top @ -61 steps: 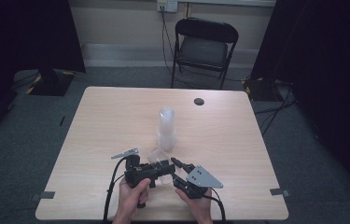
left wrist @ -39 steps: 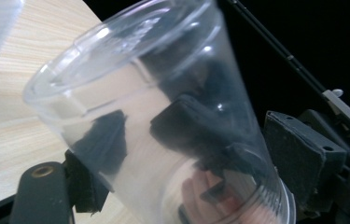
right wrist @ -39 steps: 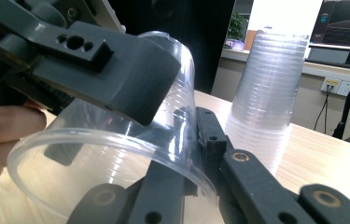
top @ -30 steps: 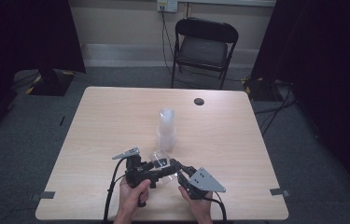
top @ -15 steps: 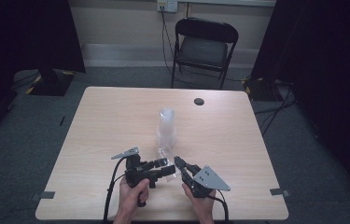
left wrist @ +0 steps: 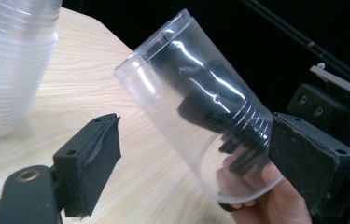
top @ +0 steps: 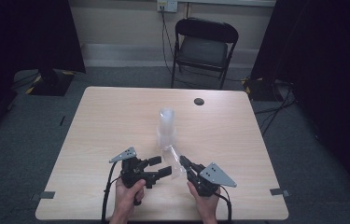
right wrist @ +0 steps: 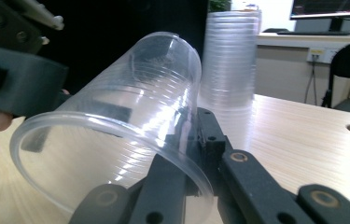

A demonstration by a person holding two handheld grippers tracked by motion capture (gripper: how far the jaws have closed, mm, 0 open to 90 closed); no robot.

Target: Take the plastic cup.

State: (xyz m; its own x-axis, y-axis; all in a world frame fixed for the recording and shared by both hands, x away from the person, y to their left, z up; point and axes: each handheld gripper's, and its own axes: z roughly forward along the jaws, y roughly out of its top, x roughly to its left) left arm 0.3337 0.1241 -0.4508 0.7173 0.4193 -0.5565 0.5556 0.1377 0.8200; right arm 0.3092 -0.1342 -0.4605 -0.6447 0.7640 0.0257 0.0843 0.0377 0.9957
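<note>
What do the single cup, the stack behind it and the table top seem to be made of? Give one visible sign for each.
Single cup: thin clear plastic, glossy; the background shows through its ribbed wall.
Cup stack: likely the same plastic, cloudier where the walls overlap.
Table top: pale wood-look surface, matt, possibly laminate; straight grain lines show.

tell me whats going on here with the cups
A person at a wooden table holds a gripper in each hand. The right gripper is shut on the wall of a single clear plastic cup, holding it tilted off the table near the stack of clear cups. The left gripper has just been opening; its jaws stand open on either side of the cup, with one pad clearly apart from it. The stack stands upright mid-table.
</note>
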